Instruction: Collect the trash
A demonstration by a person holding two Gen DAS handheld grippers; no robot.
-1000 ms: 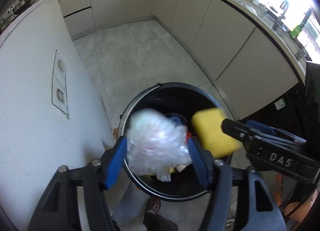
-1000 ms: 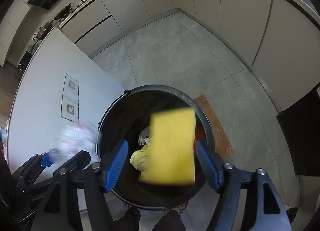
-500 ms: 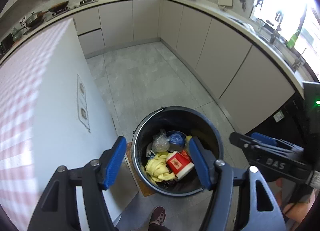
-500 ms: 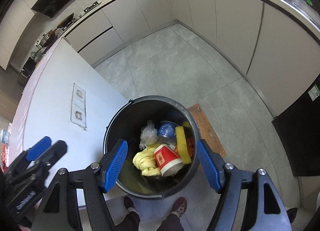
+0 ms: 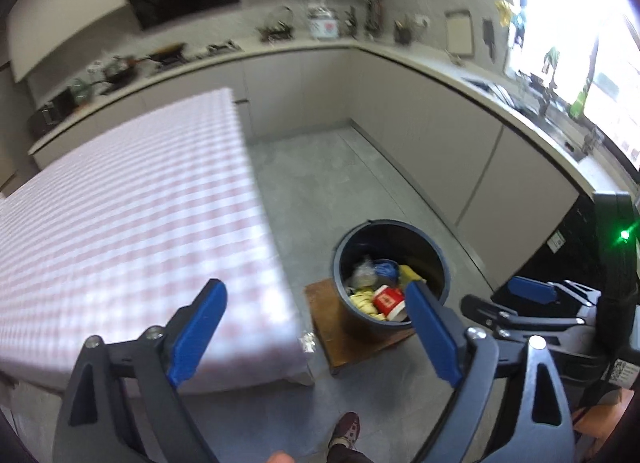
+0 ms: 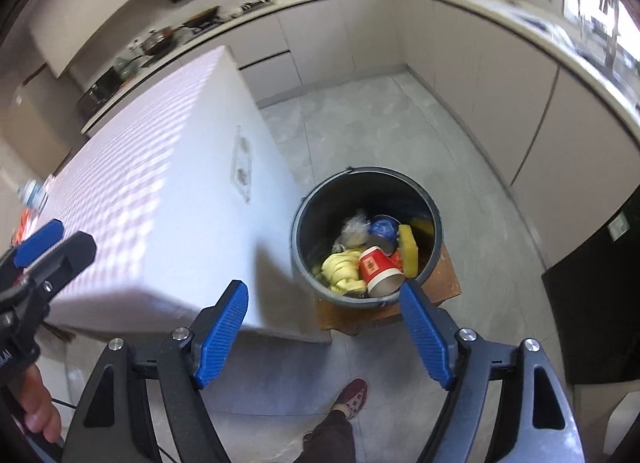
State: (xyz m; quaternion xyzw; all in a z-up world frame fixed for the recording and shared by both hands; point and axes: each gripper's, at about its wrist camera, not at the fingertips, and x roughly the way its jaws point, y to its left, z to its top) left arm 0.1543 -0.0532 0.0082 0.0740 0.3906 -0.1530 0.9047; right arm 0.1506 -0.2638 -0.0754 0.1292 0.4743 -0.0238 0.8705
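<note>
Trash bin [image 6: 366, 237], dark and round, stands on a small wooden board [image 6: 446, 283] on the floor just beside the desk [image 6: 160, 199]. Inside it lie a yellow sponge [image 6: 409, 250], a red paper cup [image 6: 378, 269], a yellow cloth [image 6: 340, 269] and a crumpled plastic bag [image 6: 354, 225]. The left hand-held gripper [image 5: 316, 327] and right hand-held gripper [image 6: 322, 327] are both spread wide, pinching nothing, above the bin.

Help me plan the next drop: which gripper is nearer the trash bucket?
Right. The right gripper hangs open just short of the bucket, which sits ahead between its fingers. The left gripper, also open, is farther left, over the checked table edge.
</note>
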